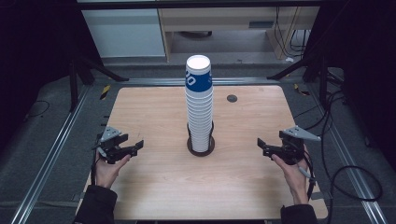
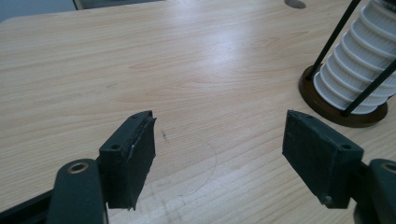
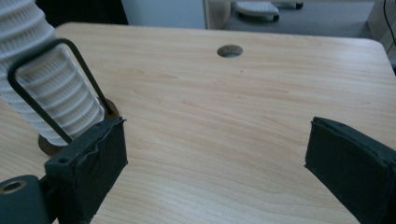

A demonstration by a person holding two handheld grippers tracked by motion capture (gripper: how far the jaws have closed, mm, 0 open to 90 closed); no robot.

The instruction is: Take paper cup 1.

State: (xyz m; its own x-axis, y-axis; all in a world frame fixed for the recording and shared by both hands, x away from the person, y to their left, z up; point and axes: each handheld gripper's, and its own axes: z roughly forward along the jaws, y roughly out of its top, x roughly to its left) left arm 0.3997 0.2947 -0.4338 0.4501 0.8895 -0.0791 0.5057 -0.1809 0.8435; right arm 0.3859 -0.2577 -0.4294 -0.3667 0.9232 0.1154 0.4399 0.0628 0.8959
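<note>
- White paper cups [image 1: 199, 109], nested upside down into one tall stack, stand near the middle of the wooden table [image 1: 154, 186]; the topmost cup [image 1: 198, 74] wears a blue band, so that is the one you would most likely lift first
- The stack sits in a dark round holder [image 1: 201, 147] with thin black wire uprights; from your left gripper view those uprights [image 2: 334, 39] cross in front of the ribbed rims, and their job looks to be keeping the column from toppling
- Your left gripper [image 1: 130, 147] rests low at the left side of the table, well apart from the stack, jaws spread wide with nothing between them; bare wood shows in the gap
- Your right gripper [image 1: 265, 145] mirrors it on the right side, also spread wide and empty, aimed inward toward the holder
- Both tools point at the stack from opposite flanks, which reads as a ready stance: either hand can reach the cups without crossing the other
- In your right gripper view the wire loop [image 3: 46, 88] and the base stand just beyond the left pad, so the lower cups are fenced in; judge the top as the free end
- A small round hole [image 1: 232, 98] lies in the table behind the stack, out of the way
</note>
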